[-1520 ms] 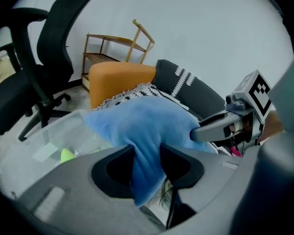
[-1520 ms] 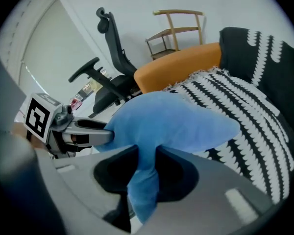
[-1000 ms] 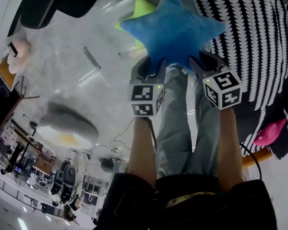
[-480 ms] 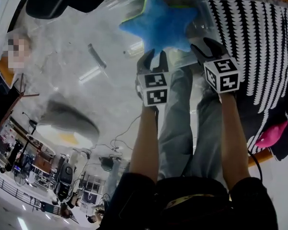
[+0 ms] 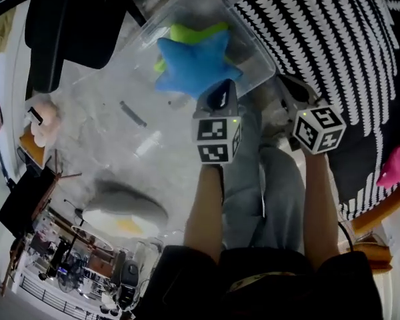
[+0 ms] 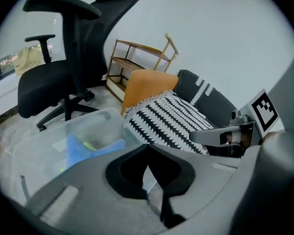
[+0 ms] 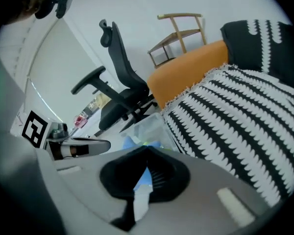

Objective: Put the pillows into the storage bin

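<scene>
A blue star pillow (image 5: 195,65) lies in the clear storage bin (image 5: 253,49) on top of a yellow-green pillow (image 5: 187,32). My left gripper (image 5: 218,97) hangs just in front of the bin's near wall. Its jaws have just closed and are shut with nothing between them. Off the bin's right corner, my right gripper (image 5: 288,89) has also just closed on nothing. In the left gripper view the star (image 6: 85,151) shows through the bin wall (image 6: 88,121) beyond the shut tips (image 6: 147,146). The right gripper view has the star (image 7: 137,143) just past its shut tips (image 7: 147,148).
A large black-and-white patterned cushion (image 5: 327,39) lies right of the bin, with an orange cushion (image 6: 147,84) behind it. A black office chair (image 6: 59,77) stands left of the bin and a wooden rack (image 6: 142,58) against the wall. A pink thing (image 5: 397,164) shows at the right edge.
Both grippers let go of the blue star pillow, which now rests in the bin. They have pulled back toward me and their jaws have shut empty.
</scene>
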`<move>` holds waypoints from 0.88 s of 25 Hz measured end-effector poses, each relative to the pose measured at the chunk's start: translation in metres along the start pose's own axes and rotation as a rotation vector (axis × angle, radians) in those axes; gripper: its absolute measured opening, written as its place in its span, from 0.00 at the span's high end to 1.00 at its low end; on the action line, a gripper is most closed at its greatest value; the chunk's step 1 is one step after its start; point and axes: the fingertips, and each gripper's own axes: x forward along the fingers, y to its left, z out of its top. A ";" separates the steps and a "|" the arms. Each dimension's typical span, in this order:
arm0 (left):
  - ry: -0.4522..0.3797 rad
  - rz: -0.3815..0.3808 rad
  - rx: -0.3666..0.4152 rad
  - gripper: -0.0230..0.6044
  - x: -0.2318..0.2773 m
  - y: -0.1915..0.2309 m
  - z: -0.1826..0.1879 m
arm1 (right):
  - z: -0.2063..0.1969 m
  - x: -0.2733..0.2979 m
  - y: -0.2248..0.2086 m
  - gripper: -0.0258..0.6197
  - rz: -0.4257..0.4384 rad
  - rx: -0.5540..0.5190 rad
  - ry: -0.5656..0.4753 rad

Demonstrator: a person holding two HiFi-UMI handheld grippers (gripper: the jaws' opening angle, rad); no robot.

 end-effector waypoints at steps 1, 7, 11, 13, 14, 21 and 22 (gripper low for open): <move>0.001 -0.024 0.033 0.95 0.001 -0.018 0.003 | -0.003 -0.015 -0.005 0.96 -0.007 0.015 -0.022; -0.007 -0.170 0.229 0.95 -0.001 -0.129 0.025 | -0.017 -0.115 -0.059 0.96 -0.202 0.044 -0.106; -0.022 -0.255 0.323 0.95 0.006 -0.207 0.032 | -0.026 -0.191 -0.108 0.96 -0.328 0.125 -0.206; -0.065 -0.327 0.393 0.95 0.024 -0.227 0.039 | -0.028 -0.203 -0.132 0.96 -0.427 0.144 -0.285; -0.085 -0.357 0.419 0.95 0.033 -0.230 0.039 | -0.031 -0.204 -0.139 0.96 -0.473 0.148 -0.320; -0.065 -0.580 0.598 0.95 0.020 -0.262 0.003 | -0.117 -0.241 -0.133 0.96 -0.780 0.328 -0.438; -0.061 -0.592 0.615 0.95 0.017 -0.278 -0.005 | -0.131 -0.257 -0.138 0.96 -0.806 0.353 -0.441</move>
